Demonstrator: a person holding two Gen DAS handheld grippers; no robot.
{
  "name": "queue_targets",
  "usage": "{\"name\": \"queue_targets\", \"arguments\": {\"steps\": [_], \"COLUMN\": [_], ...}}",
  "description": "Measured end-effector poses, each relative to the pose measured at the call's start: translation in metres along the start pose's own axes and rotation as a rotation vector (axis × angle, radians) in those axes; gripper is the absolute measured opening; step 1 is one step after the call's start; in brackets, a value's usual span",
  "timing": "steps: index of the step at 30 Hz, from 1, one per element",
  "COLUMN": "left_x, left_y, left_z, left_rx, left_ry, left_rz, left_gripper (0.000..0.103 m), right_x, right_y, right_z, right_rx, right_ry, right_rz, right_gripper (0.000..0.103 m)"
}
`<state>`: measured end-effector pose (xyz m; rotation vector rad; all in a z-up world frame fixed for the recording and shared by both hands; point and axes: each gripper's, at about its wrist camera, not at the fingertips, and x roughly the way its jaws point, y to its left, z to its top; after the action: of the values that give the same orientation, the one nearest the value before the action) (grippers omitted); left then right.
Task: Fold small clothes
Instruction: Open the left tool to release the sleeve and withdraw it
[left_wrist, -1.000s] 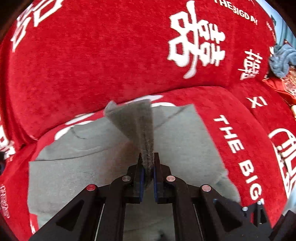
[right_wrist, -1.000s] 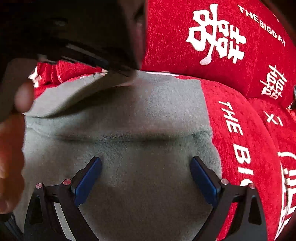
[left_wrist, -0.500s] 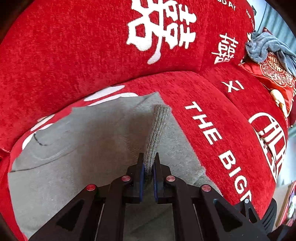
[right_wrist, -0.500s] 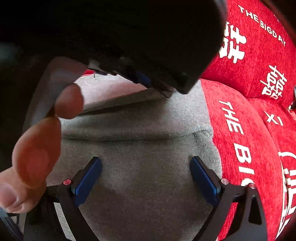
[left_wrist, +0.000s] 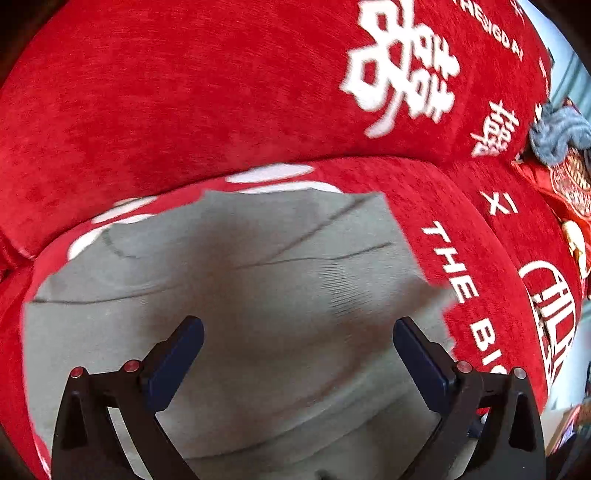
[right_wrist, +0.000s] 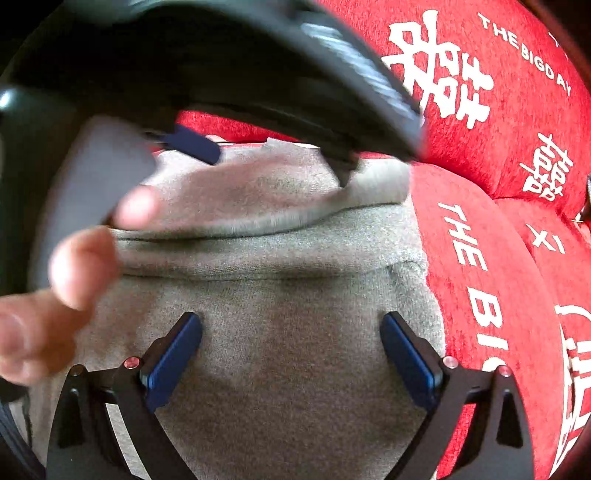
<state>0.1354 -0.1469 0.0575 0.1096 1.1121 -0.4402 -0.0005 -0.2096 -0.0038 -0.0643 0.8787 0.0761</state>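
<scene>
Left gripper (left_wrist: 297, 345) jaws opening, grey garment (left_wrist: 258, 295) sleeve released since earlier, right gripper (right_wrist: 291, 341) wide, empty.

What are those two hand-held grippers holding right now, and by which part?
Nothing. The left hand-held gripper is opening, its pads clear of the grey garment lying below. The right hand-held gripper is open over the same cloth, gripping nothing.
</scene>
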Motion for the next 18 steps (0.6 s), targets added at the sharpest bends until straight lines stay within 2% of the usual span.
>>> {"name": "queue_targets", "arguments": {"steps": [4, 6, 9, 12, 15, 17, 18], "left_x": [-0.029, -0.037, -0.037, -0.036, -0.03, -0.023, -0.025], "left_y": [0.046, 0.077, 0.112, 0.139, 0.162, 0.181, 0.187], "left_z": [-0.022, -0.035, -0.044, -0.058, -0.072, -0.085, -0.088], "left_rx": [-0.082, -0.144, -0.245, -0.313, -0.349, -0.384, -0.391], "left_ry": [-0.071, -0.107, -0.094, -0.094, -0.059, -0.031, -0.036], "left_rz": [0.019, 0.084, 0.157, 0.209, 0.256, 0.282, 0.285], "left_gripper": [0.103, 0.103, 0.103, 0.103, 0.103, 0.103, 0.103], "right_x": [-0.018, -0.032, -0.034, -0.024, 0.012, 0.044, 0.045], "right_y": [-0.016, -0.02, -0.019, 0.004, 0.006, -0.009, -0.021], "right_z": [0.003, 0.007, 0.026, 0.055, 0.068, 0.065, 0.064], "right_rx": [0.031, 0.054, 0.078, 0.041, 0.022, 0.051, 0.113], "right_ry": [-0.04, -0.098, -0.113, -0.099, -0.014, 0.119, 0.101], "right_rz": [0.031, 0.03, 0.044, 0.0, -0.049, -0.13, -0.077], "right_gripper": [0.099, 0.099, 0.099, 0.099, 0.099, 0.098, 0.098]}}
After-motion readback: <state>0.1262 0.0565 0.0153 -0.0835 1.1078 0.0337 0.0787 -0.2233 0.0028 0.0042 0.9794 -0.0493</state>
